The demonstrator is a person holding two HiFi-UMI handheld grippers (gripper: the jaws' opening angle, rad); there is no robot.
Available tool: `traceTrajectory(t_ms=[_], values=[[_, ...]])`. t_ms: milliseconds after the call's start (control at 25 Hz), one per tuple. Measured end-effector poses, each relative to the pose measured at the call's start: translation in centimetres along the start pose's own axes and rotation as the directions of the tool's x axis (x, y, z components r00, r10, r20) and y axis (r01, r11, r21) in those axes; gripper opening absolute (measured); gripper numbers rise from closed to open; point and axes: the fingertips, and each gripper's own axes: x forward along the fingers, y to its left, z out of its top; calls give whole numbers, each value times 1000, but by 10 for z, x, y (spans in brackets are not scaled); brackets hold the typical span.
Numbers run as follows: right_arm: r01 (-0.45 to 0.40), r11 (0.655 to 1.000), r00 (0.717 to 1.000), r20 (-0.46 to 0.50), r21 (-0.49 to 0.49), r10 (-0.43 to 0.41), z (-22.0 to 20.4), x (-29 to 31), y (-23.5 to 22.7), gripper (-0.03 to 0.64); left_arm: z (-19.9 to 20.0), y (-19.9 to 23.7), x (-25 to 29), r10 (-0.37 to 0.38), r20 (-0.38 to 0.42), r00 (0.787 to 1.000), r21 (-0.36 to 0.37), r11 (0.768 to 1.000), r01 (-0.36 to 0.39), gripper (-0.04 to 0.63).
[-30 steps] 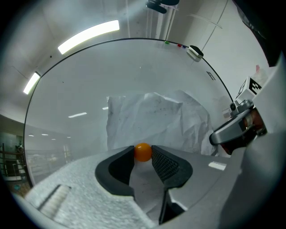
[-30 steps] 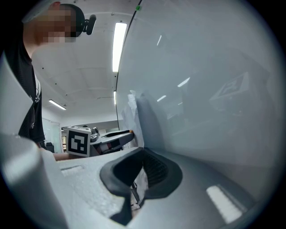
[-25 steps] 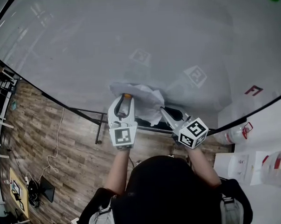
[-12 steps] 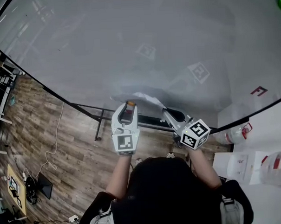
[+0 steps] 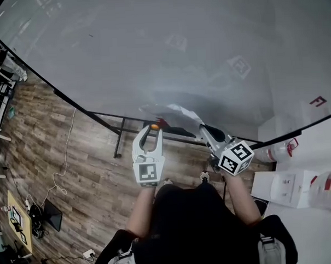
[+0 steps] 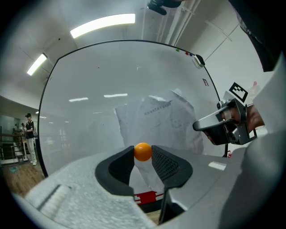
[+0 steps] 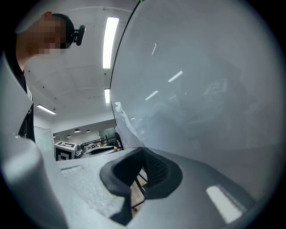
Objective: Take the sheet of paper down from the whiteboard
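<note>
The white sheet of paper hangs crumpled just in front of the whiteboard. My right gripper is shut on its right edge; in the right gripper view the sheet rises from the closed jaws. My left gripper stands left of the sheet, shut on a small orange ball magnet. In the left gripper view the orange magnet sits between the jaw tips, with the paper beyond it and the right gripper at its right edge.
The whiteboard's black stand rests on a wooden floor. Water bottles and a white cabinet are at the right. Cables and a power strip lie at the left. A person stands far off.
Both grippers have drawn back and down from the board. The left gripper with the orange magnet has come off the sheet. The sheet has followed the right gripper away from the board.
</note>
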Motion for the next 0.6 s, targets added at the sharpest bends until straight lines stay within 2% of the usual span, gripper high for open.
traceTrajectory(t_ms=[240,600], values=[[101,995,995,1,14,-101,-23,-2,14,3,-19,23,-30,-57,-40,998,-16,998,56,133],[128,991,991,50,-25,-127,-24,-54,41,3,6,-4,-69,-80,10,997,26,996,80,133]])
